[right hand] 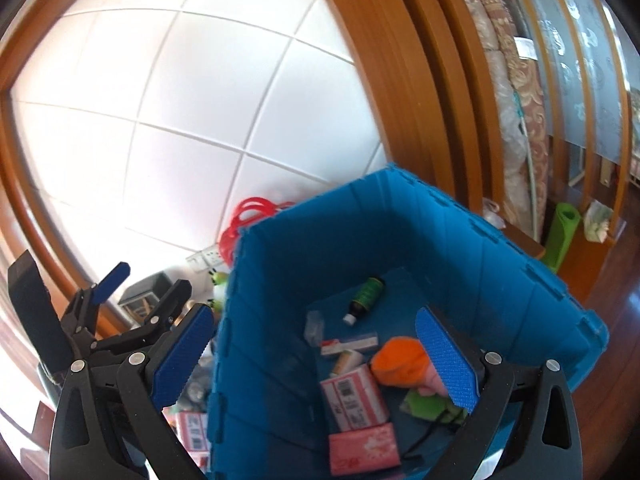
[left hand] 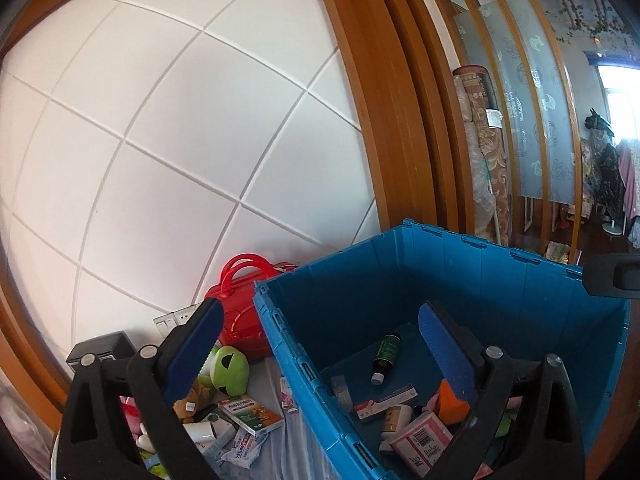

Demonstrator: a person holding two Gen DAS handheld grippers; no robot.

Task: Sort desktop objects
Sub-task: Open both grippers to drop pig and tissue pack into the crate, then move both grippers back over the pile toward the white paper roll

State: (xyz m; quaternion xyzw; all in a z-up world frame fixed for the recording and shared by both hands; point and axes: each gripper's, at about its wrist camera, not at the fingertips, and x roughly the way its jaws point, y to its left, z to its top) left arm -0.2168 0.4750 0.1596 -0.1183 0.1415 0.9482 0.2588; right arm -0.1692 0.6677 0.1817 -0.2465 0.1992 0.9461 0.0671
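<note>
Left wrist view: left gripper (left hand: 320, 332) has its fingers spread wide, empty, straddling the blue crate (left hand: 520, 276) rim; clutter lower left on the desk (left hand: 276, 452).

Right wrist view: right gripper (right hand: 312, 344) likewise wide and empty — though blurred. Between drops, probably; next, pick a loose box.

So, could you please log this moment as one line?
left hand-held gripper: open, empty | right hand-held gripper: open, empty | blue crate: holds bottle, boxes
</note>
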